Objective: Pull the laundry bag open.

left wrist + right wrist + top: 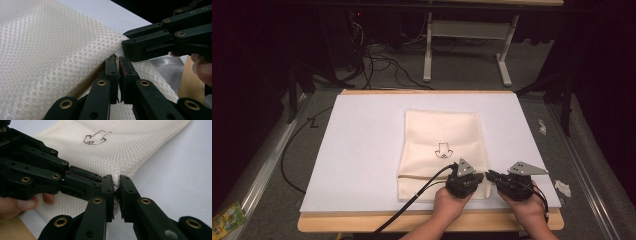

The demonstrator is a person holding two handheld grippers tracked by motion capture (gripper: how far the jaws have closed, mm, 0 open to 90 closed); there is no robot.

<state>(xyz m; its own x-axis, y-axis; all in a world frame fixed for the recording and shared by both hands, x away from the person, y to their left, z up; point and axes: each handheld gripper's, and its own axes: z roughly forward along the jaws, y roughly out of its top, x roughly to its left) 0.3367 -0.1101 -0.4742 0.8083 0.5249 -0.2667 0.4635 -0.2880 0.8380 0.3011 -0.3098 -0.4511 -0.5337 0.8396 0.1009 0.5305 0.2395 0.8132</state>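
Observation:
A cream mesh bag (pixel 442 145) with a small black drawing (pixel 443 150) lies flat on a white sheet (pixel 362 145). A tan zipper (pixel 82 86) runs along its near part. Both grippers meet at the bag's near right corner. My left gripper (pixel 118 60) is shut on the zipper's end at the bag's edge; from above, the left gripper (pixel 479 178) is angled to the right. My right gripper (pixel 116 181) is shut on the mesh edge (pixel 115 173) of the same corner, and from above the right gripper (pixel 490 175) points left. The two sets of jaws nearly touch.
The sheet covers a wooden table top (pixel 362 220). A black cable (pixel 412 200) trails from the left gripper off the front edge. Crumpled white scraps (pixel 563 187) lie at the right. A yellow-green packet (pixel 227 217) sits on the floor at the left. A white table frame (pixel 467 45) stands beyond.

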